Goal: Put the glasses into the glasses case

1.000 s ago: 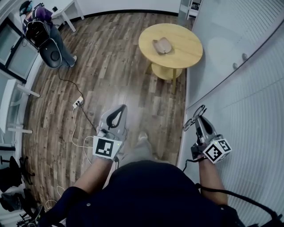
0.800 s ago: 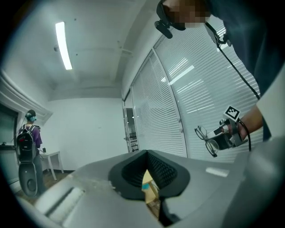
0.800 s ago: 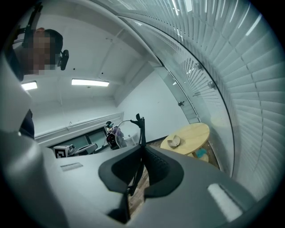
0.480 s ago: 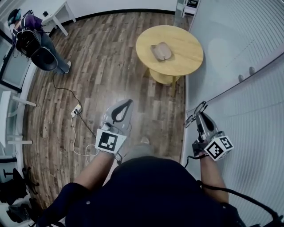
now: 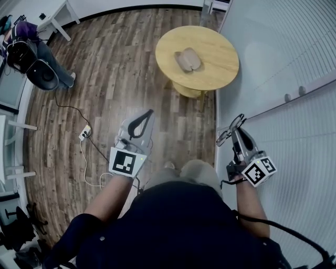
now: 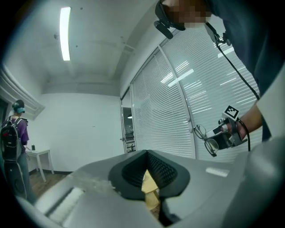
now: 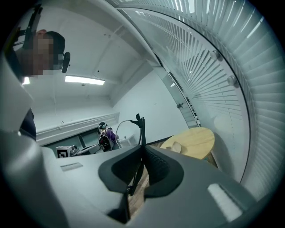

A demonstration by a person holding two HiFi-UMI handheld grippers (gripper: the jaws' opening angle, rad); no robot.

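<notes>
A tan glasses case (image 5: pixel 188 59) lies open on the round yellow table (image 5: pixel 215 68) across the room; it also shows in the right gripper view (image 7: pixel 177 146). My right gripper (image 5: pixel 235 131) is shut on the dark-framed glasses (image 5: pixel 228 135), held up in the air beside the glass wall. In the right gripper view a temple of the glasses (image 7: pixel 140 129) runs up between the closed jaws (image 7: pixel 142 149). My left gripper (image 5: pixel 148 112) hangs over the wooden floor with its tips together and nothing in it. The left gripper view (image 6: pixel 147 152) shows the glasses (image 6: pixel 205 139) off to the right.
A glass wall with blinds (image 5: pixel 283 79) runs along the right. A power strip and cables (image 5: pixel 84 132) lie on the floor at left. A person by a black chair (image 5: pixel 23 44) and a white desk (image 5: pixel 58 16) are at far left.
Both grippers have travelled forward across the floor toward the round table, side by side. The right one has kept its hold on the glasses; the left one has stayed shut.
</notes>
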